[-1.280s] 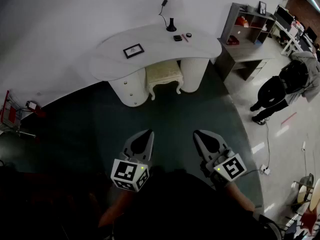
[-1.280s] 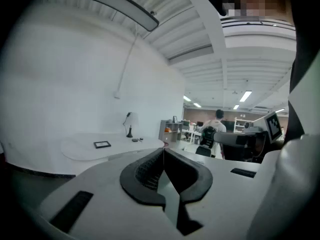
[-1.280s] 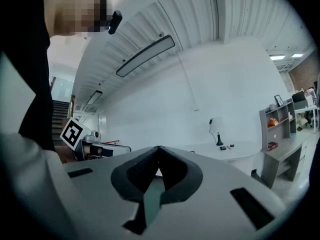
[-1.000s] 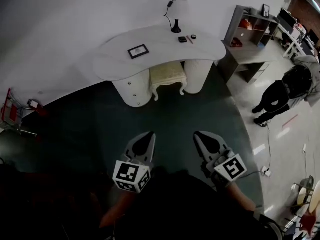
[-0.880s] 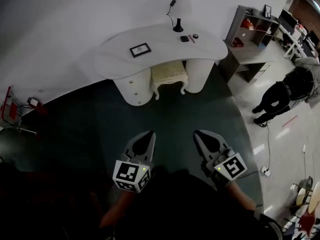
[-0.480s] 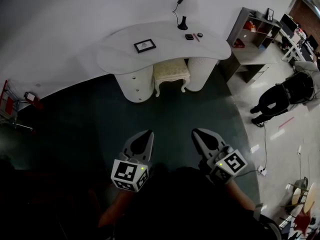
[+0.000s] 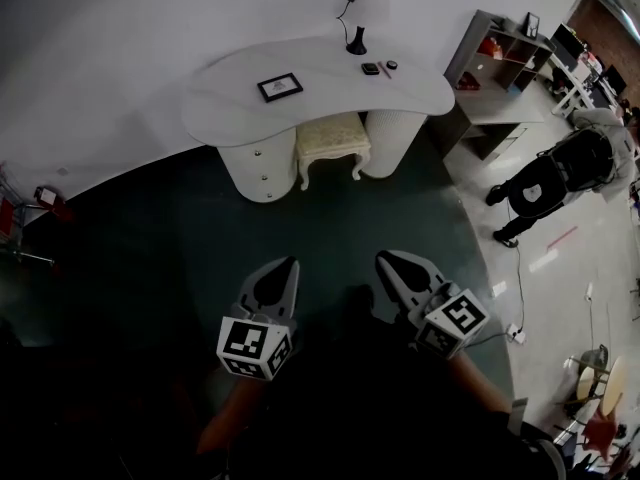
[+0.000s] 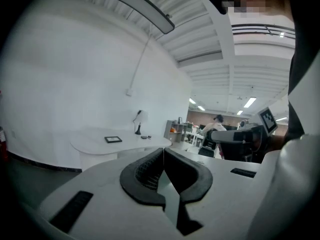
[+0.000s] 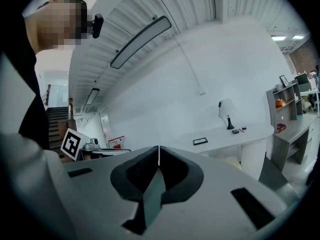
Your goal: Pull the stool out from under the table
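Standing tucked under the desk (image 7: 330,93), the stool (image 7: 332,136) is seen well apart from the left tongs (image 7: 288,265) and right tongs (image 7: 384,259), both pressed together and empty, so they should be brought close and spread before its seat is gripped.

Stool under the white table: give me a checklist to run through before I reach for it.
1. Stool tucked under table: ok.
2. Left tool open for gripping: not ok, jaws shut, empty.
3. Right tool open: not ok, shut, empty.
4. Tools within reach of stool: not ok, both far short of it.
5. Bystander away from the path: ok, off to the right.
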